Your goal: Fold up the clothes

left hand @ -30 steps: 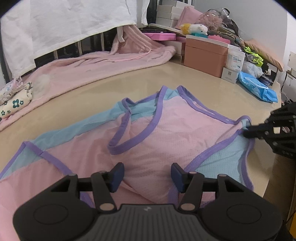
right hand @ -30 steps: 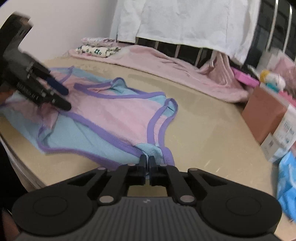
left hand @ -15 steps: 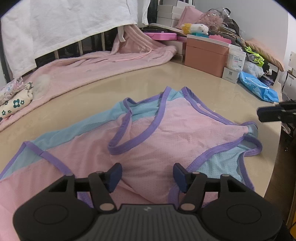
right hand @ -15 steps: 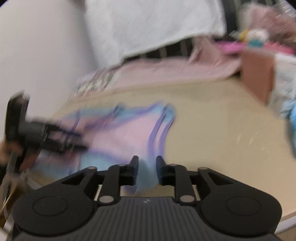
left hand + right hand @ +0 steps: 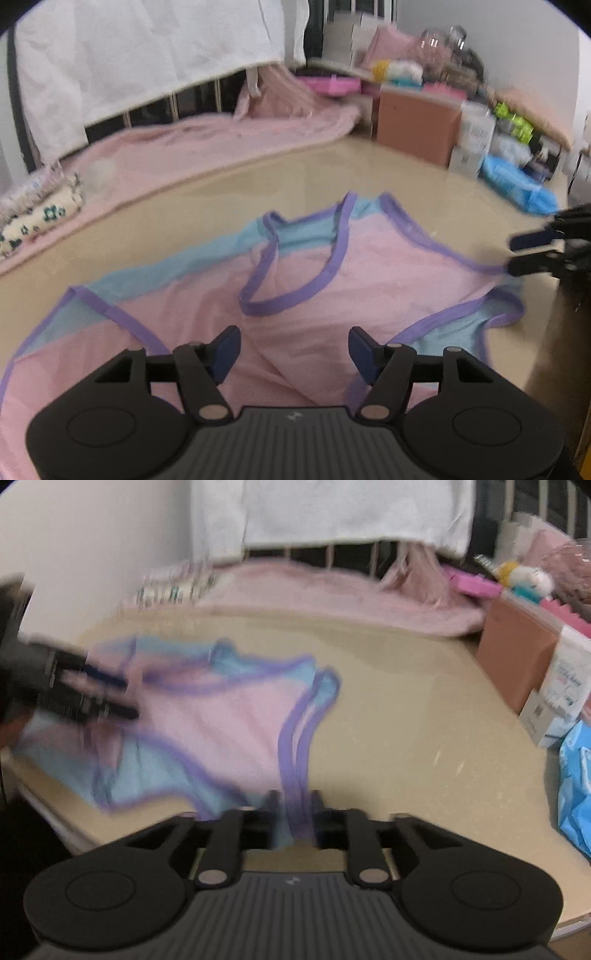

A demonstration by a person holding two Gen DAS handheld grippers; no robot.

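A: Where is the garment?

B: The pink mesh tank top with light-blue panels and purple trim (image 5: pixel 369 280) lies spread on the glossy beige tabletop (image 5: pixel 280 184), filling the middle of the left wrist view from about 9 o'clock round to 3 o'clock.

A: And the left gripper (image 5: pixel 294 343)?

B: Its blue-padded fingers (image 5: pixel 226 347) stand wide apart over the pink cloth at 6 o'clock, gripping nothing.

A: The right gripper (image 5: pixel 291 805)?

B: In its own view the jaws are a little apart, with a purple-edged strap of the top running between them at 6 o'clock; the blur hides whether they touch it. From the left wrist view it shows at 3 o'clock, at the strap's end.

A: What else is there?

B: A rumpled pink fleece blanket (image 5: pixel 221 140) runs along the far edge from 9 to 12 o'clock, a white cloth (image 5: pixel 140 55) hangs above it, a terracotta cardboard box (image 5: pixel 417 125) sits at 1 o'clock, and a blue plastic packet (image 5: pixel 517 184) lies at 2 o'clock.
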